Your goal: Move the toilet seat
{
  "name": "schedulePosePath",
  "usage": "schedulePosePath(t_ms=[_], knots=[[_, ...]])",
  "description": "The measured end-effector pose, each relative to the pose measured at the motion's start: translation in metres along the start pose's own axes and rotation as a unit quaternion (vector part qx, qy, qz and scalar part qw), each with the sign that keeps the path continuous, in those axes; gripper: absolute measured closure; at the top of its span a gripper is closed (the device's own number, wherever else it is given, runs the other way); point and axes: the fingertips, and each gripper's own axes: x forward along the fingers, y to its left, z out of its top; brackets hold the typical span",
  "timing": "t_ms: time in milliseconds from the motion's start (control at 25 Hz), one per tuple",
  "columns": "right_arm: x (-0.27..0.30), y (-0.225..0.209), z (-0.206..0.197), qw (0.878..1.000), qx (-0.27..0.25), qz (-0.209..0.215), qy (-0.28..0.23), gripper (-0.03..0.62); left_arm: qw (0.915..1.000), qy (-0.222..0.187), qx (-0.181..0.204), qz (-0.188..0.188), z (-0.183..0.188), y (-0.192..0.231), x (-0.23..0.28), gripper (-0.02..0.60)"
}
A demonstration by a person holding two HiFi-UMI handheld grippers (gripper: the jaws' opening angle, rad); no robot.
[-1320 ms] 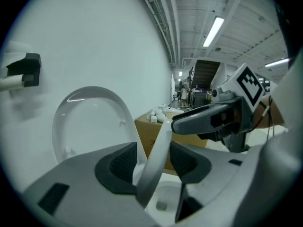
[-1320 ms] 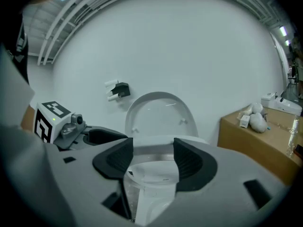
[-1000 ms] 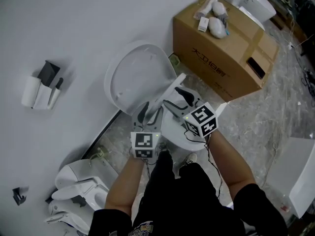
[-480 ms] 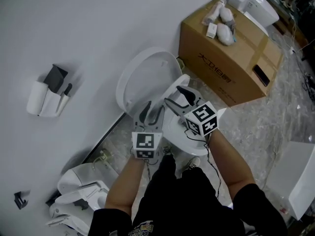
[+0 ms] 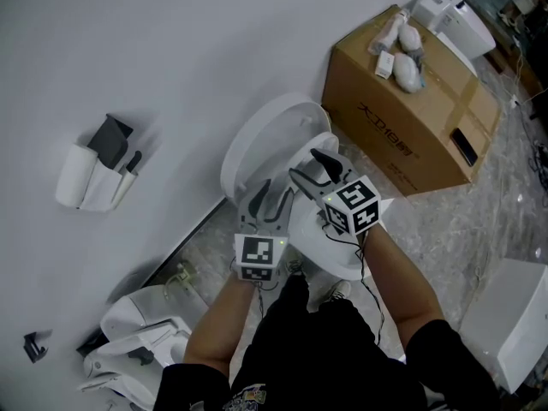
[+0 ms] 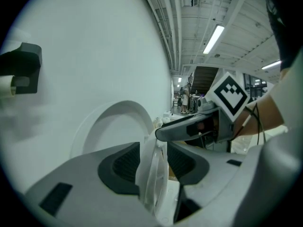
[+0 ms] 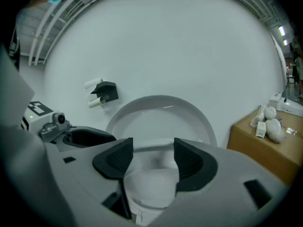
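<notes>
You stand over a white toilet set against a white wall (image 5: pixel 128 41), a gripper in each hand. Your left gripper (image 5: pixel 274 193) has its jaws drawn narrow around the rim of the toilet seat (image 6: pixel 152 170), which runs edge-on between the two dark pads; both pads sit against it. The seat is lifted off the bowl (image 5: pixel 332 248) and tilted steeply upward, just in front of the lid (image 5: pixel 264 139), which stands raised and leans back against the wall.

Your right gripper (image 5: pixel 306 168) hangs just beside the left one, over the bowl, its jaws spread wide. They hold nothing: between its pads only the white basin and the upright lid show beyond. From the left gripper view, one of its grey jaws crosses just above the seat's top edge, with the marker cube behind it.

To your right, a brown cardboard box (image 5: pixel 411 118) sits on the mottled floor (image 5: pixel 479 221) near the toilet, with a few small white items (image 5: pixel 402 54) lying on its top. On the wall to your left hangs a white holder (image 5: pixel 90 178) with dark pieces in it. A second white toilet (image 5: pixel 137 341) lies on the floor at your lower left, well apart from the one you are working on.
</notes>
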Motion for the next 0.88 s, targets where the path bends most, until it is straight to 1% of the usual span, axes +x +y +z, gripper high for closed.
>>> schedulePosePath(t_ms=[400, 880], knots=[[0.021, -0.002, 0.006, 1.0, 0.004, -0.001, -0.004, 0.322, 0.9999, -0.004, -0.004, -0.01, 0.0, 0.009, 0.001, 0.41], [0.02, -0.001, 0.006, 1.0, 0.008, -0.008, -0.009, 0.322, 0.9999, -0.012, -0.006, -0.011, 0.005, 0.013, -0.003, 0.42]])
